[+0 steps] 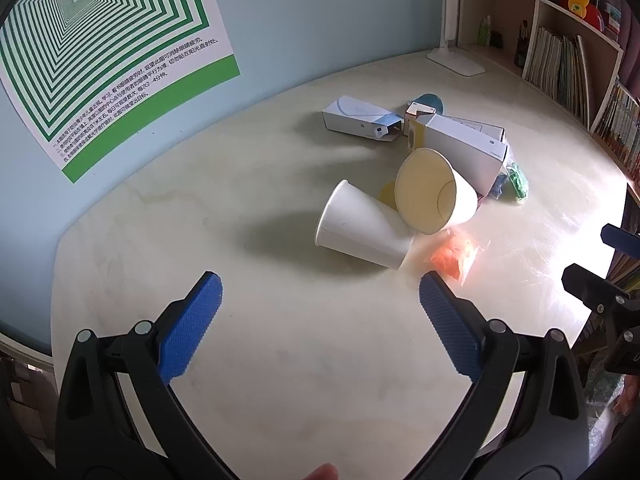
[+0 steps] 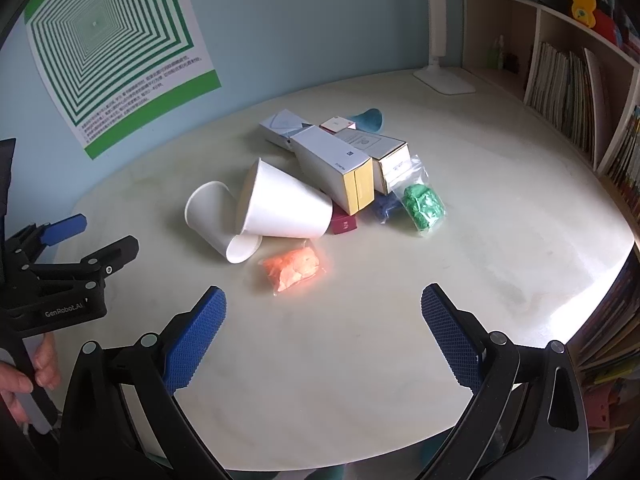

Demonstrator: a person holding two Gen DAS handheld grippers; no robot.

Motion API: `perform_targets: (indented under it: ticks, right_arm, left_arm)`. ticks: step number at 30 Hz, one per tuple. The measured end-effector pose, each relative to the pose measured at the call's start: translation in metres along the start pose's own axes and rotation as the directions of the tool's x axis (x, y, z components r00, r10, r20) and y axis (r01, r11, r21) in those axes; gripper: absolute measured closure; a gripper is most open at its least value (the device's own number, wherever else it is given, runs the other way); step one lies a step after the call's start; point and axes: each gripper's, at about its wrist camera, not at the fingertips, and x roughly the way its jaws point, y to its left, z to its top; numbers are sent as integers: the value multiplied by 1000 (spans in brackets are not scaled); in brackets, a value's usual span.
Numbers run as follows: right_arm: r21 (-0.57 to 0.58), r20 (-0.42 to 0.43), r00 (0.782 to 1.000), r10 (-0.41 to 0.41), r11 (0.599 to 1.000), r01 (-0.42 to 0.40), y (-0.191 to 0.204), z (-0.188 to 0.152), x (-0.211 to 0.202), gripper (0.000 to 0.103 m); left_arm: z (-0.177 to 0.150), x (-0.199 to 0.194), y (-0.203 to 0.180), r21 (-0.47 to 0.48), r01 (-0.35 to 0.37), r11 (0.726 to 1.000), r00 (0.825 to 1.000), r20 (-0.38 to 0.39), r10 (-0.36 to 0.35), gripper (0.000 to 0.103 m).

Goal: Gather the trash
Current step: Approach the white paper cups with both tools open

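Pale bench [image 2: 500, 240] by the bookshelf has the trash piled mid-surface toward the back edge, both the left gripper [image 1: 320, 284] and right gripper [image 2: 323, 298] spread wide and empty, and those paper cups [image 2: 280, 208] look light and crushable, so grab at the rim.

You are holding the left hand-held gripper [image 1: 320, 286] with its blue-padded fingers [image 1: 192, 324] spread wide, nothing sitting between them. The right hand-held gripper [image 2: 323, 300] is gaping just as wide and is also gripping nothing. Both are hanging above the tabletop [image 2: 320, 360], touching nothing, pointing forward, the left one just beside the right. Your left hand [image 2: 24, 376] is wrapping around the left handle, fingers curling over it. A fingertip [image 1: 322, 472] is showing at the left view's bottom edge.
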Motion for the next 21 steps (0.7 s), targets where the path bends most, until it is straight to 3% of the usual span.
perform_targets:
  ticks: [21]
  right_arm:
    - [0, -41, 999, 4, 1000, -4, 3, 8, 11, 6]
  left_arm:
    - [4, 12, 7, 6, 19, 1000, 1000, -24, -19, 6]
